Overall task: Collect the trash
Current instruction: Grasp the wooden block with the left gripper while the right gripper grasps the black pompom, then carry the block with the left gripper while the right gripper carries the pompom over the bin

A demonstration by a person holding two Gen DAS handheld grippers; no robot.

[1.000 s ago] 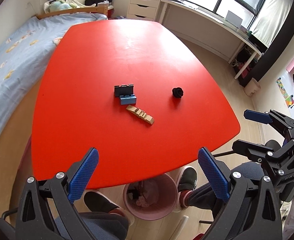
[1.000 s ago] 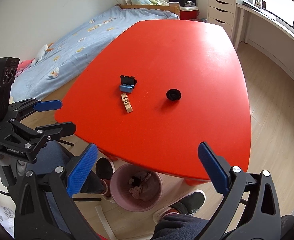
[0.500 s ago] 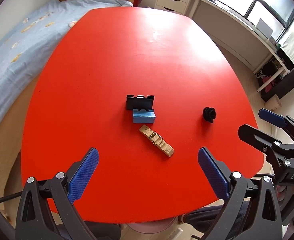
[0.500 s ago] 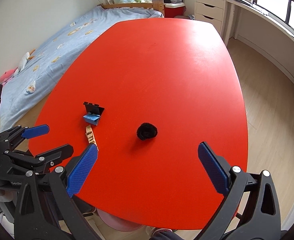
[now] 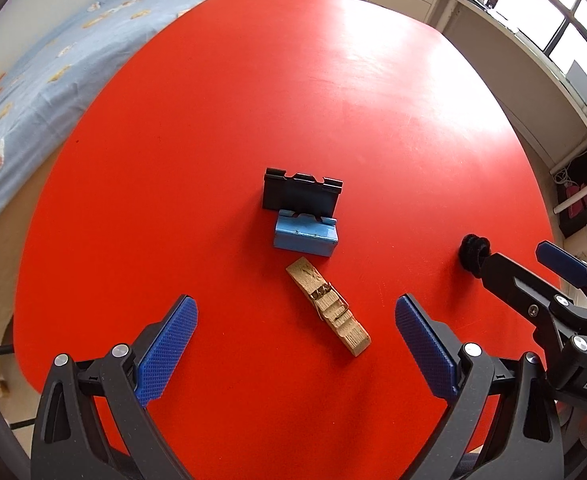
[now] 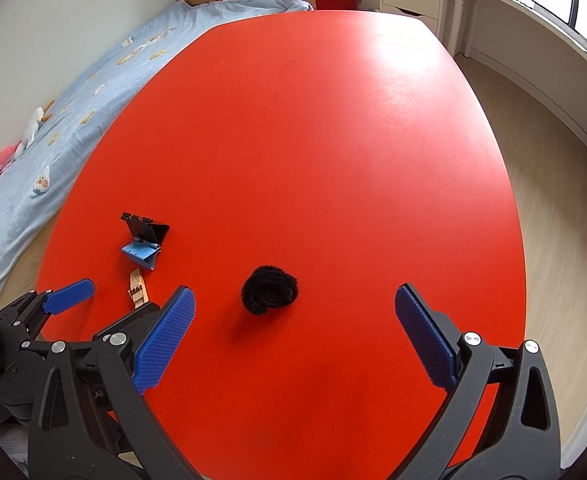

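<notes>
Both tongs are held apart and empty — the left tongs (image 5: 296,344) above the wooden clip (image 5: 327,305), the right tongs (image 6: 294,336) near the black fuzzy ball (image 6: 269,289) on the red tabletop (image 6: 333,140). The ball could be nudged away — one pad touching first would cause it.

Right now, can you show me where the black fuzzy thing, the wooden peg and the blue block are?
black fuzzy thing (image 6: 269,289), right wrist view, its middle.
wooden peg (image 5: 327,305), left wrist view, its metal spring.
blue block (image 5: 304,235), left wrist view, its front face.
</notes>
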